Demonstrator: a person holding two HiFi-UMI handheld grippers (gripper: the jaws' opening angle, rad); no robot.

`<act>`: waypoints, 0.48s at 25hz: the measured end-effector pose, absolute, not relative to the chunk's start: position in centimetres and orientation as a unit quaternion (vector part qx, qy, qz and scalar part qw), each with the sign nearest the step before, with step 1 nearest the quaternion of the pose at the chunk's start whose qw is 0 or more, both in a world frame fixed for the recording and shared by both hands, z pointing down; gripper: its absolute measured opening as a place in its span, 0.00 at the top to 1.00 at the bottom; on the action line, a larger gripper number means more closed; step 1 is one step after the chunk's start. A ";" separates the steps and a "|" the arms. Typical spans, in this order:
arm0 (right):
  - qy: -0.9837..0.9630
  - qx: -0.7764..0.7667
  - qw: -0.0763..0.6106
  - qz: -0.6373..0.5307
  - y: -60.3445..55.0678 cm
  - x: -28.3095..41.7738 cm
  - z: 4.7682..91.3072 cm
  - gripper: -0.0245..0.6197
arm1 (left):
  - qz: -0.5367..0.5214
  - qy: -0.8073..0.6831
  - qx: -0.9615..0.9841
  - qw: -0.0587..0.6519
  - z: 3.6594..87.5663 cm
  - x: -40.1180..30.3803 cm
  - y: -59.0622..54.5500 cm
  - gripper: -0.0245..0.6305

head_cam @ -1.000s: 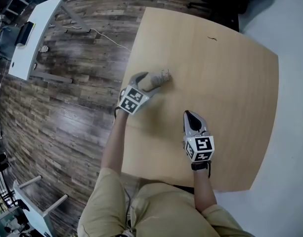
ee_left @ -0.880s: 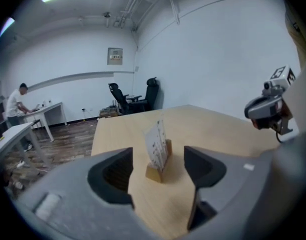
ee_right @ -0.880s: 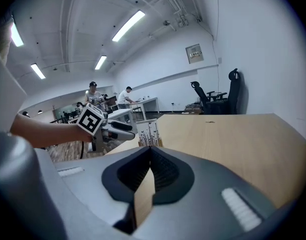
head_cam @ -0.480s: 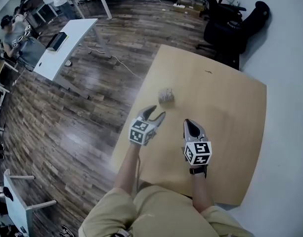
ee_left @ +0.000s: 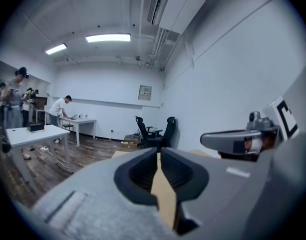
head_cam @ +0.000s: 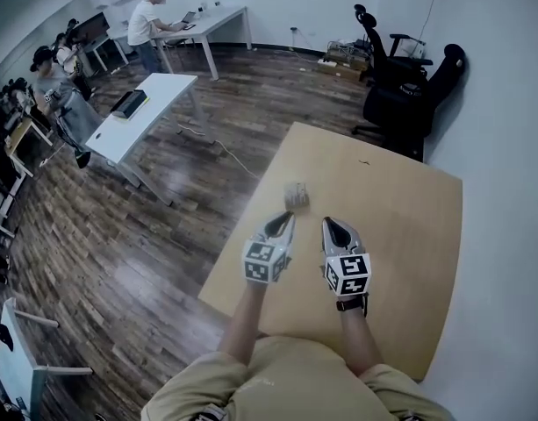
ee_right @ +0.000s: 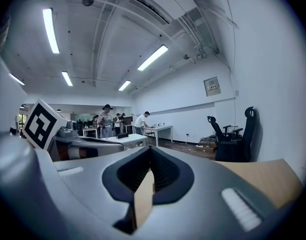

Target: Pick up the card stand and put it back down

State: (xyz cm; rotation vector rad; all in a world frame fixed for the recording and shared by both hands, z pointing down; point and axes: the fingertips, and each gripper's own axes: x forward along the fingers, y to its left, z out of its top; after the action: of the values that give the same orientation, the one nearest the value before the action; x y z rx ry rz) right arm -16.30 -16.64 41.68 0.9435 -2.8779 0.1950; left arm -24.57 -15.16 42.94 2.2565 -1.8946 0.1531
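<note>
The card stand (head_cam: 296, 195), a small pale grey block, stands by itself on the wooden table (head_cam: 400, 209) near its left edge. My left gripper (head_cam: 286, 221) is held just short of the stand, apart from it. Its jaws are closing, the tips have all but met, and nothing is between them. In the left gripper view the left gripper (ee_left: 158, 154) shows only the table through the slit. My right gripper (head_cam: 332, 224) hangs beside it, shut and empty. The right gripper view shows the right gripper (ee_right: 149, 151) with its tips together. Both point away from the person.
Black office chairs (head_cam: 400, 86) stand beyond the table's far edge. A white desk (head_cam: 146, 117) is out on the wooden floor to the left, with several people (head_cam: 58, 77) near it. A white wall runs along the right.
My left gripper has let go of the card stand, drawn back toward the person and closed its jaws. The stand stays on the table. The head view has tilted up.
</note>
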 end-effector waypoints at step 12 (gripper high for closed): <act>-0.945 0.325 0.045 0.018 -15.0 -14.2 38.7 0.95 | 0.029 -0.647 0.761 0.029 38.9 -20.5 -11.4 0.96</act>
State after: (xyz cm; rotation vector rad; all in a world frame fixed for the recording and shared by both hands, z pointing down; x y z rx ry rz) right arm -14.20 -15.00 38.72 0.9916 -2.8846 0.0536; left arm -20.46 -11.41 38.87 2.3492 -1.9967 0.0887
